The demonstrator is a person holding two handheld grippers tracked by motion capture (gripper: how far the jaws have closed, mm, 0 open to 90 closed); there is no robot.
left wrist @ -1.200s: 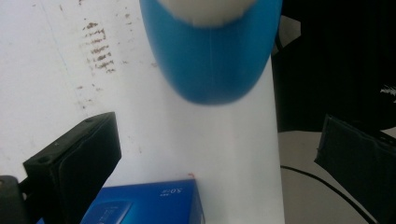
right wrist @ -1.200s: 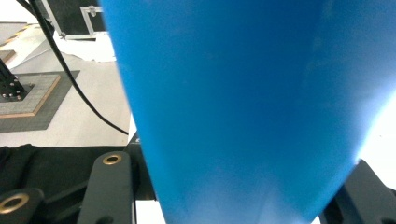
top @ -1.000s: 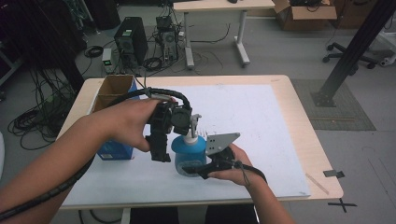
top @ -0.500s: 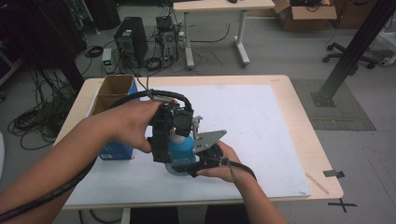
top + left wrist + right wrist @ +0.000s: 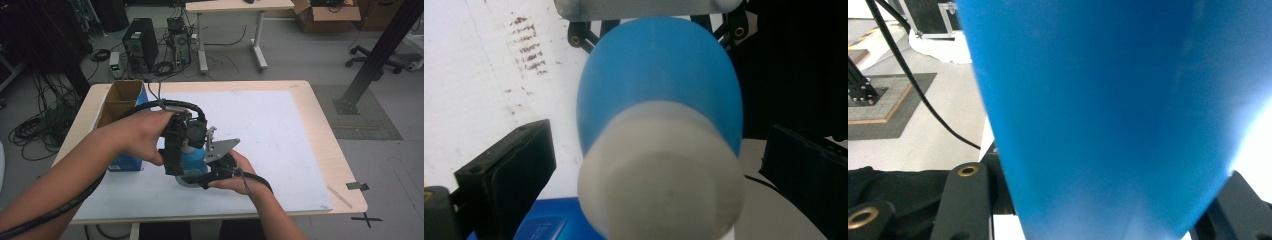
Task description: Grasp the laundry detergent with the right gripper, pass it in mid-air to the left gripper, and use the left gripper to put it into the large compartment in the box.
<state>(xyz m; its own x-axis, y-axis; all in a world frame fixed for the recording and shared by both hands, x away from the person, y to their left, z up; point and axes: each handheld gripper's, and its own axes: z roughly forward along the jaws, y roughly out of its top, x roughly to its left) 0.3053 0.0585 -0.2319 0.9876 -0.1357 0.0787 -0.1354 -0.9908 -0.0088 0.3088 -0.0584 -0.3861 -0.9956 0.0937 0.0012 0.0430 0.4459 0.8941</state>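
We hold blue bottle (image 5: 192,159) at near-centre of table (image 5: 300,95), upright, long axis vertical, white cap (image 5: 661,170) up. Right gripper (image 5: 200,177) clamped on lower body. Left gripper (image 5: 182,145) jaws apart, either side of cap, not touching. Plastic likely light, smooth, slippery; better grip at cap.

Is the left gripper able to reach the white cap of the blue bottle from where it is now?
Probably yes. The white cap sits between the left gripper fingers, which stand apart from it, nothing blocking. The right gripper holds the blue bottle lower down.
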